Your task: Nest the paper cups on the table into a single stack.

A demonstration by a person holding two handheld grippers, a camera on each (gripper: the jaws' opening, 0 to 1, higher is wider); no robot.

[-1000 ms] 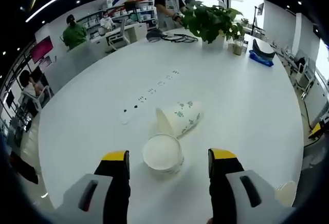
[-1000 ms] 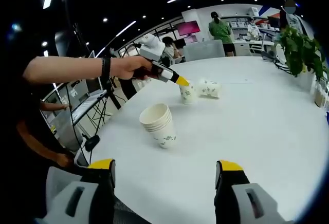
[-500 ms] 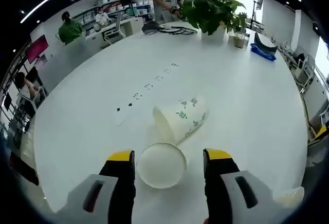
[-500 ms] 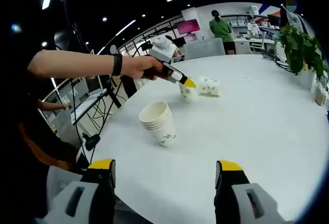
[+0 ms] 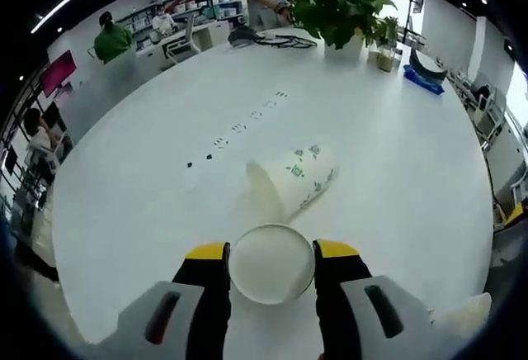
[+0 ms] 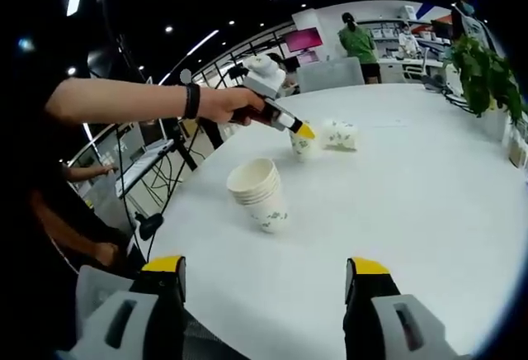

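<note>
While one cup (image 5: 271, 262) stands gripped, another (image 5: 290, 182) lies.

the left gripper (image 5: 272, 254) now sits closer around the upright cup (image 5: 271, 262): a second ago the cup stood ahead of the fingers (image 5: 208, 254) with wide gaps either side, now its rim lies right between the yellow tips, touching or nearly so. the tipped cup (image 5: 290, 185) sits lower in the frame. in the right gripper view, the person's hand (image 6: 224, 104) is slightly higher.
</note>
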